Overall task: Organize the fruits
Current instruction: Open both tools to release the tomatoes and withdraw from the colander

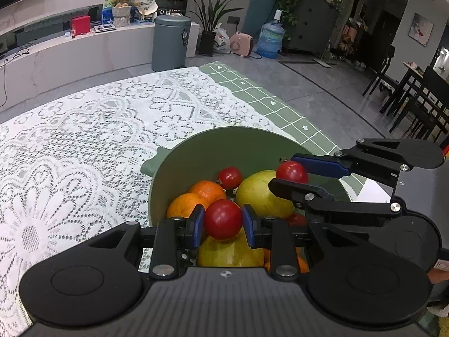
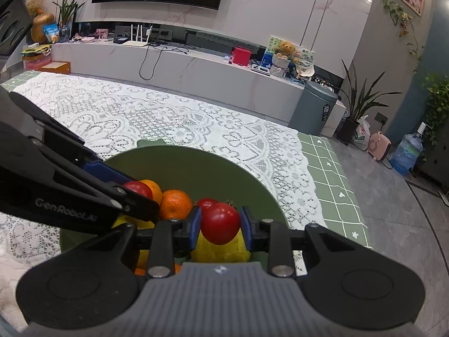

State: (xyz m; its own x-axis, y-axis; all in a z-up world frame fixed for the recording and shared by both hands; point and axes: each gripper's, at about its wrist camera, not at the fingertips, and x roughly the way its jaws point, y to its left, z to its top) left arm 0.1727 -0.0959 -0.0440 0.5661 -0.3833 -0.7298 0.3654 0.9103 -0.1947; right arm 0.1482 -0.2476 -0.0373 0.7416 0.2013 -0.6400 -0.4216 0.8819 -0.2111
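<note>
I note the green bowl [image 1: 196, 151] on the lace-covered bench [image 1: 84, 140], fruit heaped inside, both grippers over it: left gripper [image 1: 223, 220] fingers clenched on a round red tomato [image 1: 223, 219], right gripper [image 2: 220, 224] likewise grasping its tomato [image 2: 220, 223], neither having a long axis.

Two close downward wrist views, shared bowl [image 1: 196, 157]

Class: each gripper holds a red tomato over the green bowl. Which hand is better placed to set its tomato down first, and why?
Probably the right gripper: its tomato hangs farther in over the green bowl. The left gripper holds its tomato nearer the rim.
</note>
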